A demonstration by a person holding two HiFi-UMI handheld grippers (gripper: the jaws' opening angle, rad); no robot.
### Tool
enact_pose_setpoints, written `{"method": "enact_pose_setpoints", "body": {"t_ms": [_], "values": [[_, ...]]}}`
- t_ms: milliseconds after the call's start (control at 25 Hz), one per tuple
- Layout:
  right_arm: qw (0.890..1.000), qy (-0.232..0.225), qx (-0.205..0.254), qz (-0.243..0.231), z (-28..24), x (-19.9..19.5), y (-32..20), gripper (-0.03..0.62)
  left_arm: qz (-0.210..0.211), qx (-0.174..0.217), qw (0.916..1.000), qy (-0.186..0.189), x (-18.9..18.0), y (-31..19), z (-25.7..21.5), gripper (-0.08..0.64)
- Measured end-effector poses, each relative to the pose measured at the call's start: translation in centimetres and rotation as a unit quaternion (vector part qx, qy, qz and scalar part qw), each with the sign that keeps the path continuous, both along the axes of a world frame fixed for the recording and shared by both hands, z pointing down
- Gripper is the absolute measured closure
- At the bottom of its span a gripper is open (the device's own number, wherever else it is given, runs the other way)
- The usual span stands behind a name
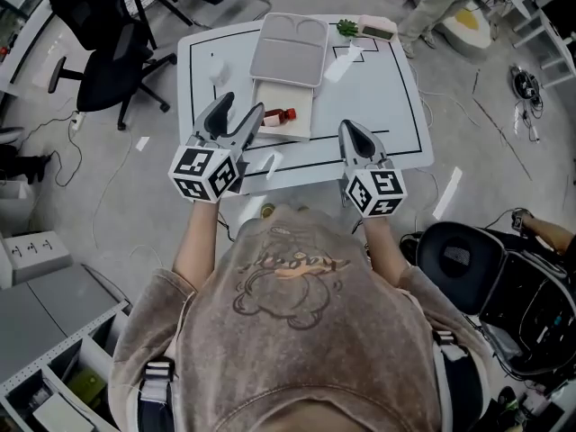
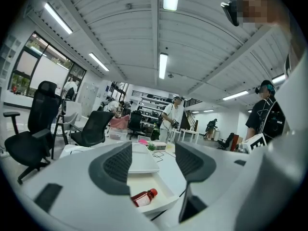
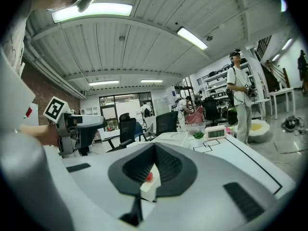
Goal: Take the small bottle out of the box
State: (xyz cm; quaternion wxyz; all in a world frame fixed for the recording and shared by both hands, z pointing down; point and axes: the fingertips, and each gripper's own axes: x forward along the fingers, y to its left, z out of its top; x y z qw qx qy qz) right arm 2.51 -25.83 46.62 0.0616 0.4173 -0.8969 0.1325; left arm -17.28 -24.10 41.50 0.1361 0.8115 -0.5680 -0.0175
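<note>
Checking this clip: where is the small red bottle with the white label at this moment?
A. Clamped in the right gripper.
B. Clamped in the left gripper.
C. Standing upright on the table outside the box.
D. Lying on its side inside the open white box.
D: the small red bottle with the white label lies on its side on the floor of the open white box, and the left gripper stands open, not closed on it.

The small bottle (image 1: 279, 116) lies inside the box (image 1: 298, 103).

Open-plan lab or office: black office chairs (image 1: 97, 39) at upper left, ceiling strip lights (image 2: 163, 65), white tabletop (image 1: 209, 75) marked with black lines
</note>
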Motion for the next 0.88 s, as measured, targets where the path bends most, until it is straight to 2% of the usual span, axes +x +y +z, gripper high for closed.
{"method": "enact_pose_setpoints", "body": {"t_ms": [200, 440, 640, 880], "values": [[1.000, 0.001, -0.001, 0.005, 0.1, 0.3, 0.2, 0.600, 0.025, -0.019, 0.9994, -0.012, 0.4, -1.1, 1.0, 0.234], [1.000, -0.001, -0.004, 0.014, 0.3, 0.9, 0.4, 0.600, 0.071, -0.053, 0.9951, -0.044, 1.7, -3.2, 3.3, 0.222], [1.000, -0.003, -0.009, 0.024, 1.1, 1.9, -0.4, 0.600, 0.110, -0.097, 0.9857, -0.084, 3.1, -5.8, 7.4, 0.222], [0.999, -0.002, -0.012, 0.043, 1.2, 2.8, 0.9, 0.600, 0.148, -0.145, 0.9716, -0.114, 3.5, -6.1, 11.1, 0.222]]}}
